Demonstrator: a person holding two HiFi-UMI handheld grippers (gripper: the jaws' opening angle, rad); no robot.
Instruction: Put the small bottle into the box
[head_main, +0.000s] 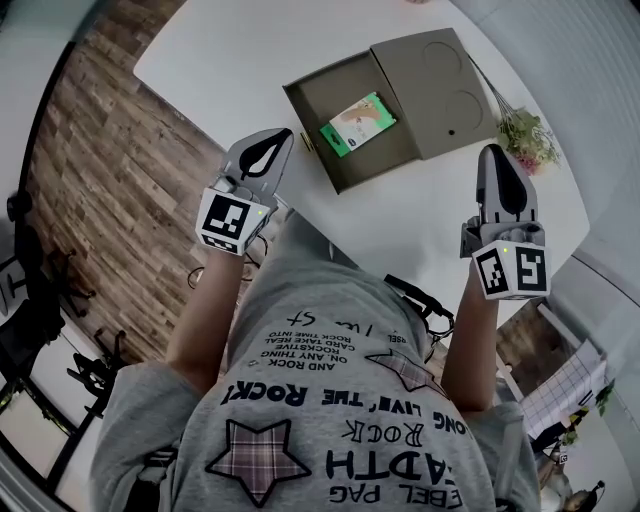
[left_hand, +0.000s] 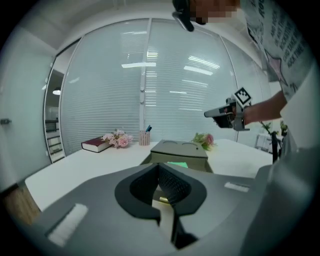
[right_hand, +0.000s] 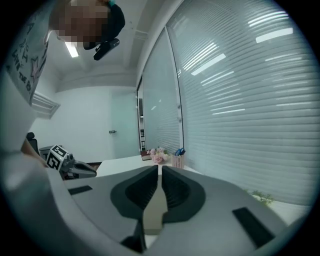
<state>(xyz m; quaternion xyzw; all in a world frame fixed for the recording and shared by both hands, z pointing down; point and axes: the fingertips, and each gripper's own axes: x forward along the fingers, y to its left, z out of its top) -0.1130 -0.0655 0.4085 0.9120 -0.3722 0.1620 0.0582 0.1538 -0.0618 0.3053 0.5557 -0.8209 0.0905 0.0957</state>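
- The box (head_main: 325, 100) lies open on the desk (head_main: 220, 60), free to enter from above — a green packet (head_main: 357, 123) fills part of its floor.
- Its lid (head_main: 440, 90) lies flat to the right, with a flower sprig (head_main: 525, 138) just beside it.
- Bare desk separates the box from the left hand-held gripper (head_main: 280, 137) and the right hand-held gripper (head_main: 492, 152).
- A book (left_hand: 97, 144), pink flowers (left_hand: 117, 139) and a pen cup (left_hand: 145, 137) stand farther back — apart from the box.

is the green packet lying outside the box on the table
No, the green packet lies inside the open box, on its floor beside the folded-back lid.
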